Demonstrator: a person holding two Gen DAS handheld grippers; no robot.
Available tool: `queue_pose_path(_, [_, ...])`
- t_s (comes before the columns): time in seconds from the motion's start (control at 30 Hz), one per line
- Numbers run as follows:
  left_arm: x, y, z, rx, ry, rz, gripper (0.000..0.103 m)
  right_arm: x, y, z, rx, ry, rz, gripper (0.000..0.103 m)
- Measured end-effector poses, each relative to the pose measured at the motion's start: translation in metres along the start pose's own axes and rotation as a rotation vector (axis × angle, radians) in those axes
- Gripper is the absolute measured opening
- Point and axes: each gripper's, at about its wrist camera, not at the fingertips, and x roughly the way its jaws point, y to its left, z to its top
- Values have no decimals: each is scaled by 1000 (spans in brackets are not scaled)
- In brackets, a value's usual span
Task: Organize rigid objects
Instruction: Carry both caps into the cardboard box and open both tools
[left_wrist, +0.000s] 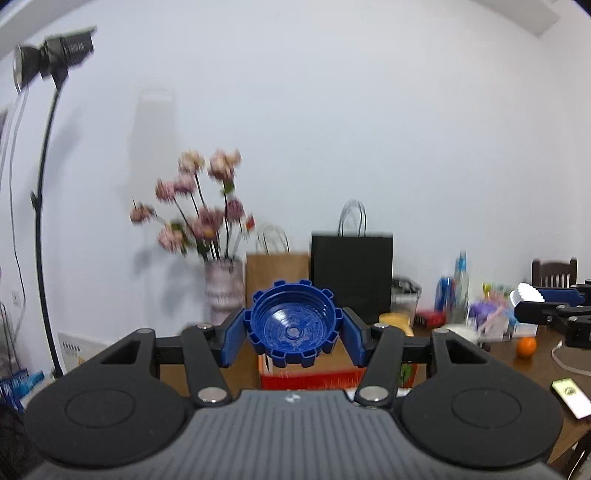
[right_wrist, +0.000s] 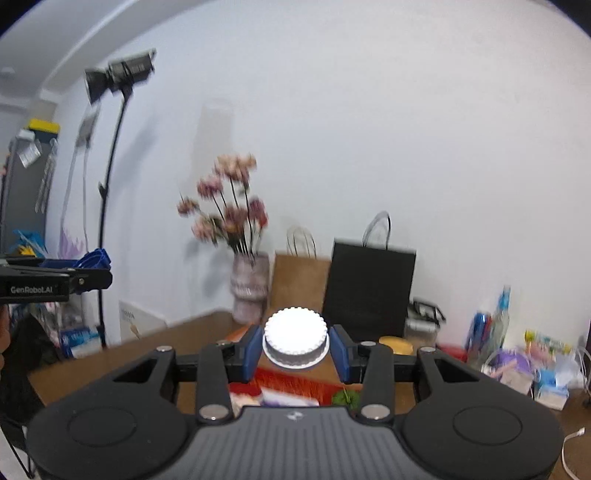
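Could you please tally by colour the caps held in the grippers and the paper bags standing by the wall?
Blue caps: 1, the blue cap in the left gripper
White caps: 1, the white cap in the right gripper
Brown paper bags: 1, the brown bag
Black paper bags: 1, the black bag
Total: 4

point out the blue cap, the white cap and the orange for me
blue cap (left_wrist: 293, 328), left wrist view, on its hollow inside, held between the pads
white cap (right_wrist: 295, 330), right wrist view, on its flat top, held between the pads
orange (left_wrist: 526, 346), left wrist view, on its front, on the table at right
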Motion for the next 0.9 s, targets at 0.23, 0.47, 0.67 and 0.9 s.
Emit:
queue_pose_path(0.23, [-17, 15, 30, -14, -50, 6, 55, -28, -4, 34, 2, -80, 10, 39])
queue_pose_path(0.47, [-10, 9, -5, -47, -26, 14, 55, 9, -4, -10, 61, 5, 22, 39])
queue_pose_path(0.67, [38, 5, -24, -54, 44, 27, 55, 62, -21, -35, 114, 79, 25, 39])
queue_pose_path(0.9, [139, 10, 9, -83, 100, -39, 55, 147, -64, 5, 135, 116, 65, 39])
